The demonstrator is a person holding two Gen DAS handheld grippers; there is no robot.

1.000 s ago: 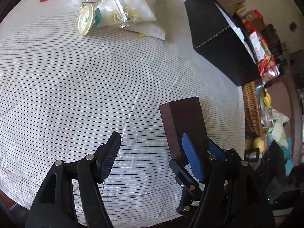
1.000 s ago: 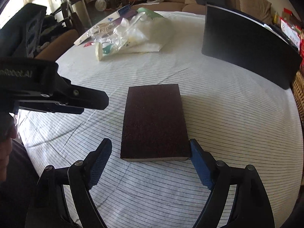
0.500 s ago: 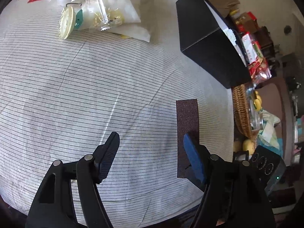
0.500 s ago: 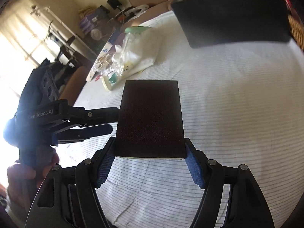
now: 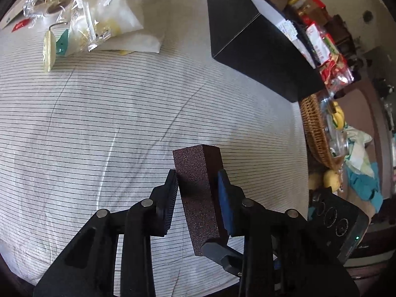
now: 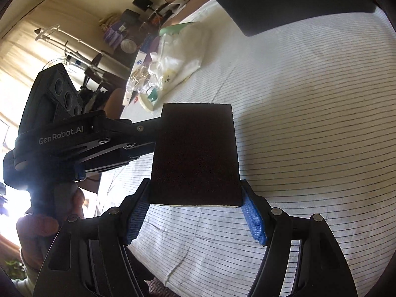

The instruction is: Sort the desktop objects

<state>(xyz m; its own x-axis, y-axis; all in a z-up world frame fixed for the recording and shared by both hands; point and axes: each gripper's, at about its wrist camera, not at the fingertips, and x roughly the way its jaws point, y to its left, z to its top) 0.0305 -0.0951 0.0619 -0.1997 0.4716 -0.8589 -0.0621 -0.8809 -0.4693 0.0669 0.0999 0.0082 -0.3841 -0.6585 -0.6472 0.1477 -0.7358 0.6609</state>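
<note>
Both the right gripper (image 6: 195, 212) and the left gripper (image 5: 198, 185) had their jaws clamped on the brown block (image 6: 195, 153), above the striped surface (image 5: 99, 113).

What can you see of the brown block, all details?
The block is a dark brown rectangular slab with a gritty, speckled surface and a pale layer along one edge, like a sanding sponge. It is lifted off the striped cloth. The right hand-held gripper clamps its wide sides; the left hand-held gripper closes on its thin faces. Both touch it.
</note>
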